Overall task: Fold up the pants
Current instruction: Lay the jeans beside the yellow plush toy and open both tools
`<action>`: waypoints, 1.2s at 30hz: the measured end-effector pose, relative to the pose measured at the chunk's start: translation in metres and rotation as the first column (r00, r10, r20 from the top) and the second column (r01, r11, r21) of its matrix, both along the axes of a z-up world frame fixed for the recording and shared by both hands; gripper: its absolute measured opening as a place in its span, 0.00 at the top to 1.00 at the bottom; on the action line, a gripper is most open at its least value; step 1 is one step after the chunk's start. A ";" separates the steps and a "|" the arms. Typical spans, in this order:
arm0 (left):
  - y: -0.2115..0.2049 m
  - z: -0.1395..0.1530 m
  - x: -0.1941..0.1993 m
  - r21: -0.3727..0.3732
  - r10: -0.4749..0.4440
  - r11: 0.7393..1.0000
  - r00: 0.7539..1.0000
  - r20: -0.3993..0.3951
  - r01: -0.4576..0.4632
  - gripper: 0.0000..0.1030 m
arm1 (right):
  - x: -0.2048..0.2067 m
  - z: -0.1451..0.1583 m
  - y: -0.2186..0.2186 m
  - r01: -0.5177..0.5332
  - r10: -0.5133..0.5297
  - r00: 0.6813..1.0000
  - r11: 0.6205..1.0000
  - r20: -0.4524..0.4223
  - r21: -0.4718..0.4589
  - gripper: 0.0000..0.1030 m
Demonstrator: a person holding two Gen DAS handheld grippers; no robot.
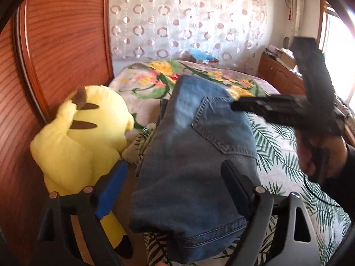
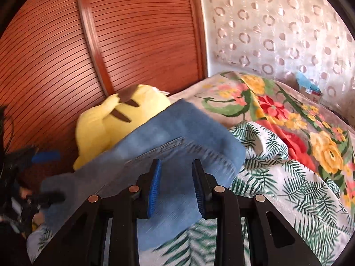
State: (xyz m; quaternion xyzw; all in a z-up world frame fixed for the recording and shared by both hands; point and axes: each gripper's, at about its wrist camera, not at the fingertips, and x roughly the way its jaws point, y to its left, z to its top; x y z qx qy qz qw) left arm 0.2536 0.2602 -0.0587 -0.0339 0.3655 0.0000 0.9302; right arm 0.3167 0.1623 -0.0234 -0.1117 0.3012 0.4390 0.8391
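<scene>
Folded blue jeans (image 1: 195, 146) (image 2: 184, 133) lie on the bed, a back pocket facing up. My left gripper (image 1: 174, 164) stands wide open around the near end of the jeans; its blue pad is off to the left and does not touch the denim. It also shows at the left edge of the right wrist view as the left gripper (image 2: 60, 176). My right gripper (image 2: 176, 173) hovers just over the jeans with its pads a little apart and nothing pinched. In the left wrist view the right gripper (image 1: 237, 106) is blurred, held by a hand (image 1: 321, 155).
A yellow plush toy (image 1: 82, 137) (image 2: 111, 124) leans against the wooden headboard (image 1: 55, 44), touching the jeans' left side. A floral blanket (image 1: 150, 79) (image 2: 288, 115) is bunched behind. A leaf-print sheet (image 1: 277, 146) (image 2: 288, 188) covers the bed to the right. A wooden cabinet (image 1: 279, 75) stands far right.
</scene>
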 end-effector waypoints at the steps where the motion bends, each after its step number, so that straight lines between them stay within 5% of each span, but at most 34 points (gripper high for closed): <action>1: -0.001 0.002 0.000 0.004 0.009 1.000 1.000 0.006 -0.009 0.13 | -0.005 0.000 -0.004 -0.004 0.004 1.000 1.000 0.002 0.001 0.71; 14: -0.016 0.006 -0.014 0.016 0.040 0.999 0.999 0.008 -0.040 0.08 | -0.024 -0.019 -0.025 0.029 -0.030 0.998 0.999 -0.063 -0.017 0.71; 36: -0.049 0.058 -0.058 0.074 0.033 0.996 0.994 0.108 -0.041 0.02 | -0.110 0.027 -0.096 0.078 -0.078 0.997 0.995 0.003 0.065 0.71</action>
